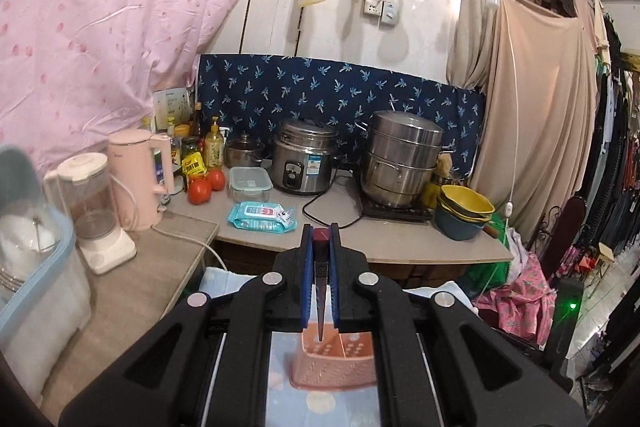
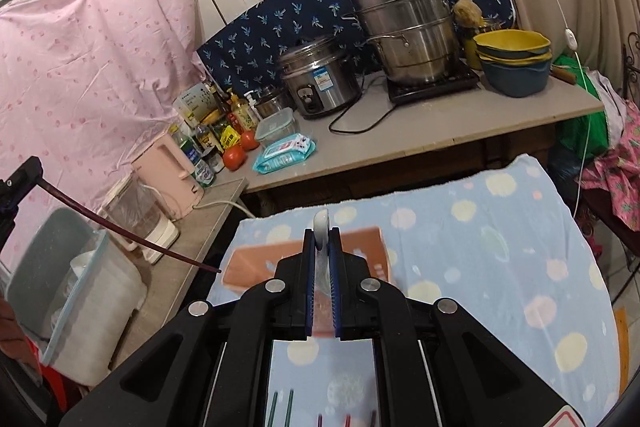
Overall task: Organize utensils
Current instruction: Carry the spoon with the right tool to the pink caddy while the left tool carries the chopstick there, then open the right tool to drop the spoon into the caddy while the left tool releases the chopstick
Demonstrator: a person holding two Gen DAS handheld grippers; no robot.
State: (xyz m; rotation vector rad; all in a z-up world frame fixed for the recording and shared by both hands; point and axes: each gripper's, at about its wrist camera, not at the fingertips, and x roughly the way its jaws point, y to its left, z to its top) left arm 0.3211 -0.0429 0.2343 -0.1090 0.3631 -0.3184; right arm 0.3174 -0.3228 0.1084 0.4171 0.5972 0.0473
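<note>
Left gripper (image 1: 321, 227): clamped on a dark red chopstick (image 1: 320, 279), tip pointing down.
Holder (image 1: 334, 359): pink, perforated, directly under that tip, on the dotted blue cloth (image 1: 288, 403).
Right gripper (image 2: 321, 227): clamped on a white spoon (image 2: 321, 227), bowl end poking past the fingertips at 12 o'clock.
Loose chopsticks (image 2: 282, 407): on the cloth at 6 o'clock.
Counter (image 2: 400, 143): at 12 o'clock, with rice cooker (image 2: 320, 75) and steamer (image 2: 408, 31).

Chopstick (image 1: 321, 291) in left gripper (image 1: 321, 239)
</note>
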